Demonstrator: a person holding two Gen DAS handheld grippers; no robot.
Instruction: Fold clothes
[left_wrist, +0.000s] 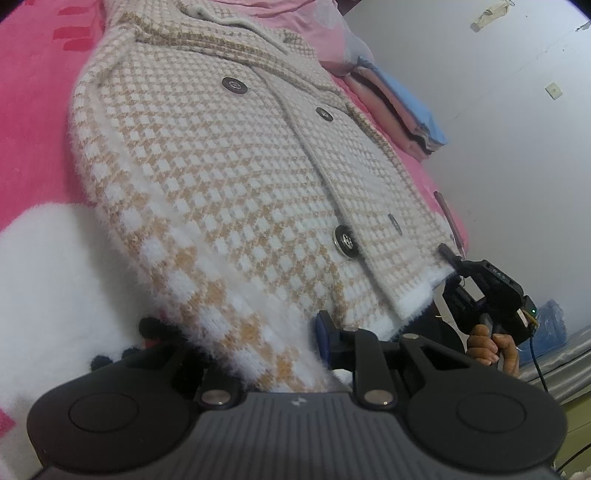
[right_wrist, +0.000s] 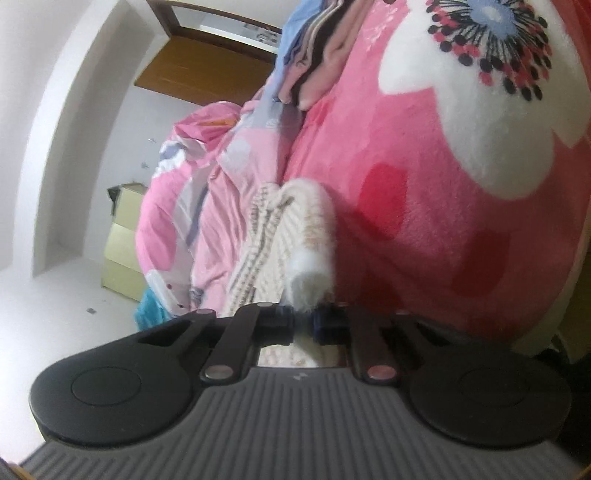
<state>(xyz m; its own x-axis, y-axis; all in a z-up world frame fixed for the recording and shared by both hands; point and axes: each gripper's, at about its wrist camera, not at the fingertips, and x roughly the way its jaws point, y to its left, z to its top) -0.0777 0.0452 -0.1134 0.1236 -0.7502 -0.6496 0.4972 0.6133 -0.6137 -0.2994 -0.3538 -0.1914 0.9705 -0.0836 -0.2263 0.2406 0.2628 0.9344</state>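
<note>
Garment: beige-and-white checked fuzzy knit cardigan (left_wrist: 236, 177) with dark buttons, filling frame centre on pink floral fleece blanket (left_wrist: 33, 122).
Left gripper (left_wrist: 258, 343): clamped on hem, lower centre.
Right gripper (right_wrist: 303, 326): pinching white hem corner, lower right.

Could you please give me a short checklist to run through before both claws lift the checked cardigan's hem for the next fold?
1. Left claw on the checked cardigan: hem fabric lies between its fingers; whether it is clamped, cannot tell.
2. Right claw shut on the white hem corner: ok.
3. Cardigan flat on the pink blanket, front up and closed: ok.
4. Buttons clear of both claws: ok.
5. Folded stack clear of the cardigan: it lies close beside the cardigan; cannot tell.
6. Sleeves tucked in: cannot tell.
</note>
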